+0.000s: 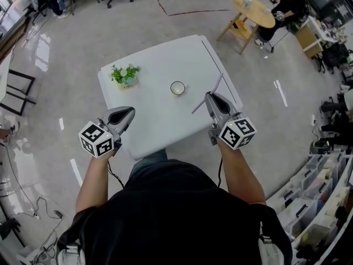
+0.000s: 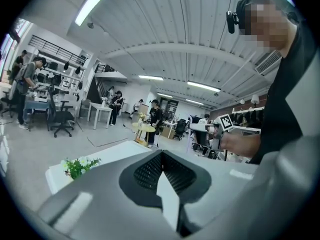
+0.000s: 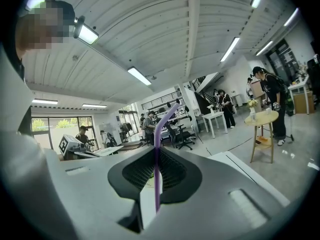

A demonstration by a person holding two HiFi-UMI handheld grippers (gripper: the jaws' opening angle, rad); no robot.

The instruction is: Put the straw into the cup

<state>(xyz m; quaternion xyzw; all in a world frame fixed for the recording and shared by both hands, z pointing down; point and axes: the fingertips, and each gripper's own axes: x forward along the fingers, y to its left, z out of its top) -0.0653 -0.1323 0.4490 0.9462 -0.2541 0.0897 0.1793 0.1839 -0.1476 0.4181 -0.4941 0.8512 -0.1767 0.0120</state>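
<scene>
1. Head view:
   - White counter [image 1: 160, 54] stands mid-frame on a grey floor [image 1: 83, 37].
   - Cup [image 1: 177, 88] sits upright near the counter's centre, w/ nothing in it that shows.
   - Small potted plant [image 1: 126, 75] sits toward the far-left corner, well apart from the cup.
   - Right gripper [image 1: 211, 97] is over the counter's near-right part, fingers closed on the straw [image 1: 217, 83].
   - Straw lies at a slant across the finger tips: one end sticks up-right toward the counter's right edge, the other down-left.
   - Straw is near the cup, just to its right and outside it. Can't tell whether its lower end touches the counter.
   - Left gripper [image 1: 130, 112] is at the counter's near-left edge, well apart from cup & plant.

2. Left gripper view:
   - Fingers are closed together, pads meeting at the tip w/ nothing between them.
   - Past them, plant at the left on the counter's corner.
   - At the right, the person's other hand w/ the right gripper's marker cube.
   - Cup isn't visible here.

3. Right gripper view:
   - Fingers are clamped on the straw, which is purple and pinched between the pads.
   - Straw runs up from between the pads, then bends near the top so the short upper bit leans right.
   - Counter's edge shows lower right.
   - Beyond it, a round wooden stand [image 3: 261, 118] w/ a person [image 3: 270, 91] next to it.
   - Left gripper's marker cube shows far left.
   - Cup is out of sight in this view.
</scene>
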